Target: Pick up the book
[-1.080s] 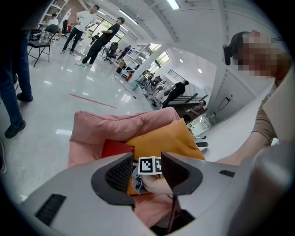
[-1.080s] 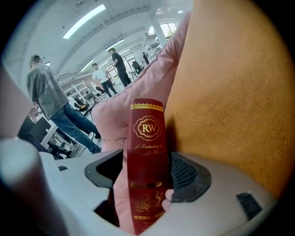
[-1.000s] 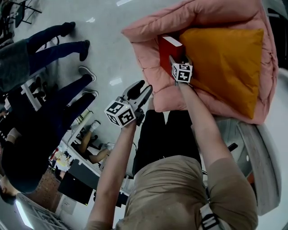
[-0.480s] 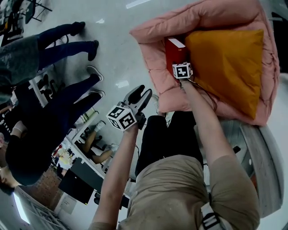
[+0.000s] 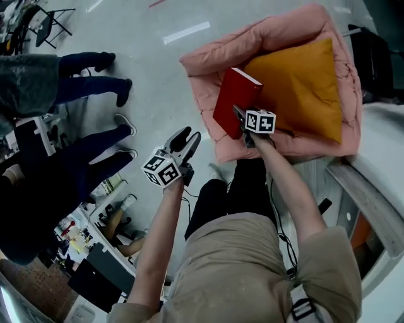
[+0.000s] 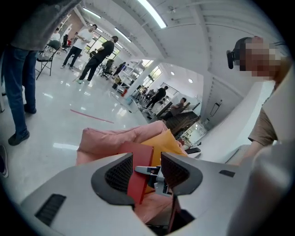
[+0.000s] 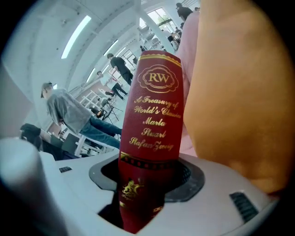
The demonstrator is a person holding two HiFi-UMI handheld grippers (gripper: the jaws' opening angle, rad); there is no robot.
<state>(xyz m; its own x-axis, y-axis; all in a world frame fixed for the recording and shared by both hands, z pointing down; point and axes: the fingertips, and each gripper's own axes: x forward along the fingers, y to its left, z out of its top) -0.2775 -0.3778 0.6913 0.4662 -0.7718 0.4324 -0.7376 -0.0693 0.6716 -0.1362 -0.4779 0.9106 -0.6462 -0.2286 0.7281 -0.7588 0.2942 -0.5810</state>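
The book [image 5: 235, 101] is a dark red hardback with gold lettering on its spine [image 7: 154, 124]. My right gripper [image 5: 240, 117] is shut on its lower end; its jaws have just been closing, with the book between them. The book hangs tilted above the left arm of the pink armchair [image 5: 211, 57], beside the orange cushion [image 5: 297, 82]. My left gripper [image 5: 187, 136] stands open and empty in the air, left of the chair. In the left gripper view the book [image 6: 140, 161] shows far off between that gripper's [image 6: 146, 173] jaws.
Several people stand on the pale floor at the left [image 5: 69, 76]. A grey curved ledge [image 5: 369, 195] runs along the right. The orange cushion [image 7: 239, 92] fills the right of the right gripper view. Folding chairs [image 5: 47, 19] stand at the far left.
The book has come up out of the gap between the chair arm and the cushion, held in the right gripper. The left gripper has risen a little, still open.
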